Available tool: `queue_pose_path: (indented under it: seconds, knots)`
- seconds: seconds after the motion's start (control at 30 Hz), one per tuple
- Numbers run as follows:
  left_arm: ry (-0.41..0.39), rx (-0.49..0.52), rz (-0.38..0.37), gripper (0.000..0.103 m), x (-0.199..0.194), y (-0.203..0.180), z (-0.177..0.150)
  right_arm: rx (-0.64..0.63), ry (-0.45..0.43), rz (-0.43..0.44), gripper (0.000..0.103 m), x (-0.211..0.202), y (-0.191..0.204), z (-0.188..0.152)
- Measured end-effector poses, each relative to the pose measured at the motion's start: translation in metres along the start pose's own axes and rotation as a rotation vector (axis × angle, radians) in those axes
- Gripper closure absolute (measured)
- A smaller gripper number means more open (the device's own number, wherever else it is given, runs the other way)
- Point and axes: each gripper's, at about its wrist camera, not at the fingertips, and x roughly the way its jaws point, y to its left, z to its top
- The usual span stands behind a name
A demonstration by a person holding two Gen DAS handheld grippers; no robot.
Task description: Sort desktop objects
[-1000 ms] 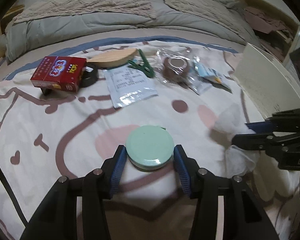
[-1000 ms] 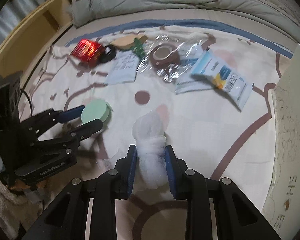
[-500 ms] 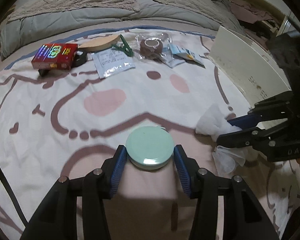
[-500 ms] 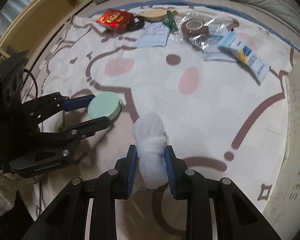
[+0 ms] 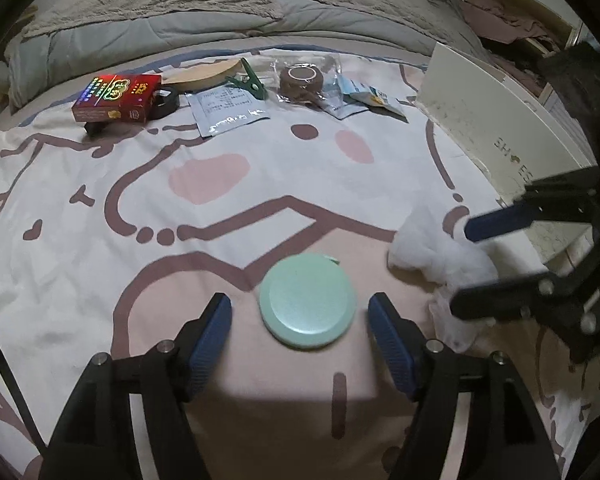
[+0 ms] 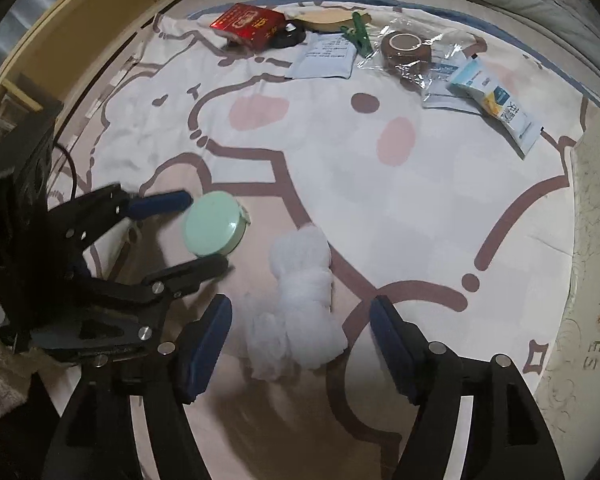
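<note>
A mint-green round case (image 5: 307, 300) lies on the patterned bedsheet between the fingers of my left gripper (image 5: 300, 322), whose jaws are opening and stand clear of it on both sides. To its right a white gauze bundle (image 6: 304, 292) rests on the sheet between the fingers of my right gripper (image 6: 301, 326), also opening, pads apart from it. Each gripper shows in the other's view: the right gripper (image 5: 500, 264) around the gauze bundle (image 5: 440, 254), the left gripper (image 6: 188, 232) around the green case (image 6: 214, 229).
Along the far side of the sheet lie a red box (image 5: 114, 98), a black ring (image 5: 165, 102), a wooden piece (image 5: 204, 74), a green clip (image 5: 246, 82), a paper sachet (image 5: 226, 114), a brown tape roll in plastic (image 5: 302, 80) and snack packets (image 6: 496, 100). A white shoe box (image 5: 496, 120) stands at right.
Both grippers carried their objects toward the near side of the sheet, then opened. The green case and the gauze bundle now lie released on the sheet.
</note>
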Motion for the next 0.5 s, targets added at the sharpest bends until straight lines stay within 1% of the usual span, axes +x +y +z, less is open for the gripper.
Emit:
queue_pose_path:
  seconds: [0.13,0.3,0.4,0.5]
  knots:
    - [-0.014,0.003,0.022,0.032,0.0,0.002,0.005,-0.059,0.038,-0.038,0.031,0.009,0.004,-0.004]
    - [-0.012,0.01,0.04,0.028,0.006,0.006,0.003,-0.154,0.095,-0.126,0.031,0.023,0.007,-0.012]
    - [-0.008,0.022,0.047,0.028,0.01,0.006,0.0,-0.151,0.095,-0.143,0.031,0.021,-0.001,-0.009]
    - [-0.016,0.035,0.047,0.025,0.011,0.006,-0.002,-0.158,0.096,-0.186,0.031,0.017,-0.009,-0.006]
